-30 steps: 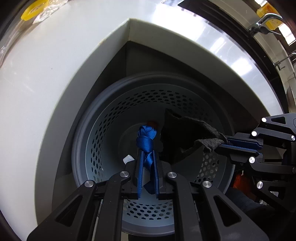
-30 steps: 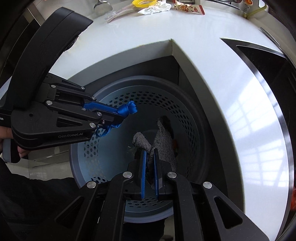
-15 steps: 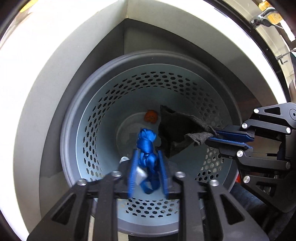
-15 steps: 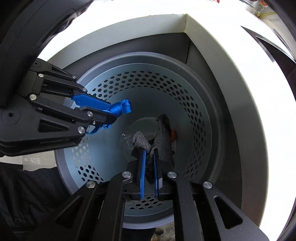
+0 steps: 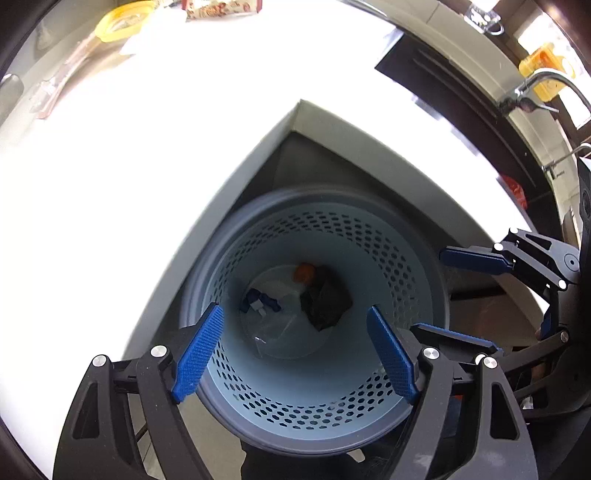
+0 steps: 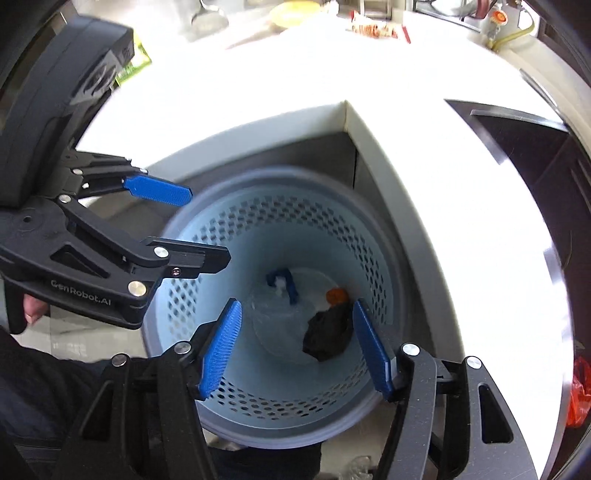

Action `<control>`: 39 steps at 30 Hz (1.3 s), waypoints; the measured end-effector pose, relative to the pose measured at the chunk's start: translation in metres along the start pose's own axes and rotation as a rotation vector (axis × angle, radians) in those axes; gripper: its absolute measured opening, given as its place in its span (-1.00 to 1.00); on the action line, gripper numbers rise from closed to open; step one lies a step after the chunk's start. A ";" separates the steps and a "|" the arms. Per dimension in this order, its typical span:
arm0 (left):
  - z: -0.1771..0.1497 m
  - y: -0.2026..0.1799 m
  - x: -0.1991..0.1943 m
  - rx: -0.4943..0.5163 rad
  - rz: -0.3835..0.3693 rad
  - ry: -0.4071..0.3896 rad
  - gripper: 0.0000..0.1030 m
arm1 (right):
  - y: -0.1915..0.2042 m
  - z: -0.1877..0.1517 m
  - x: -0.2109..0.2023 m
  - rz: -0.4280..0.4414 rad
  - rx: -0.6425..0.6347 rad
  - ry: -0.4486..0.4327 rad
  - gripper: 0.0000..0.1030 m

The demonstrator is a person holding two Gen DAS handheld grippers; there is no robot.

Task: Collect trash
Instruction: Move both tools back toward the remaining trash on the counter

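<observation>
Already both pieces of trash lie at the bottom of the perforated blue bin (image 5: 325, 402), which stands on the floor tucked against the corner of the white counter (image 5: 147, 155).

Furthest left, more litter waits on the counter's far edge: a yellow lid (image 5: 123, 22) and a printed wrapper (image 5: 221, 7). Judging by the task, these are next, and reaching them means swinging over the counter corner, where a finger could clip the edge.

Next comes the left gripper (image 5: 295, 354), its jaws just opened wide, nothing between them, hanging over the bin mouth. Below it the knotted blue ribbon (image 5: 260, 301) rests on the bin floor beside a clear plastic scrap.

Right of that sits an orange bit (image 5: 304, 272), then the dark crumpled cloth (image 5: 325, 302), touching it.

Rightmost, the right gripper (image 6: 295, 345) has also just spread its jaws and holds nothing. The two tools hang close together; pulling both away at once risks knocking them together or catching the bin rim and tipping the light bin.
</observation>
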State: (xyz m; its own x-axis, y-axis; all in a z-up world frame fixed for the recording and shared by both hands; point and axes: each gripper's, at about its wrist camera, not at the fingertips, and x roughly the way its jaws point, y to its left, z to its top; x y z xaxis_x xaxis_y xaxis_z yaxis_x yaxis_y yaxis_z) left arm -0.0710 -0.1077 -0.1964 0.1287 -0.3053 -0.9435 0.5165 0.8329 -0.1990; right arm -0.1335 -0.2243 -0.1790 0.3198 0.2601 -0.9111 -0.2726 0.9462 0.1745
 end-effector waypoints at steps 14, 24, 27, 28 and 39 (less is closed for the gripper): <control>0.087 0.067 -0.094 -0.167 0.073 -0.251 0.66 | -0.022 0.102 -0.060 -0.040 -0.029 -0.239 0.36; 0.145 0.115 -0.094 -0.288 0.084 -0.342 0.66 | -0.025 0.158 -0.061 -0.057 -0.050 -0.295 0.36; 0.161 0.129 -0.090 -0.323 0.074 -0.350 0.66 | -0.027 0.170 -0.055 -0.059 -0.056 -0.293 0.36; 0.166 0.132 -0.087 -0.331 0.073 -0.351 0.66 | -0.028 0.174 -0.053 -0.060 -0.057 -0.292 0.36; 0.203 0.165 -0.048 -0.438 0.020 -0.309 0.64 | -0.055 0.219 -0.034 -0.073 -0.027 -0.294 0.36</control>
State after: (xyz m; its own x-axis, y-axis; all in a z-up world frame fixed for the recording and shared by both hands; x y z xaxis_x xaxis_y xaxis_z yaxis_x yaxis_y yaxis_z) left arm 0.1799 -0.0496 -0.1300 0.4123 -0.3539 -0.8395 0.1178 0.9344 -0.3361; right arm 0.0688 -0.2429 -0.0759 0.5877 0.2396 -0.7728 -0.2616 0.9601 0.0987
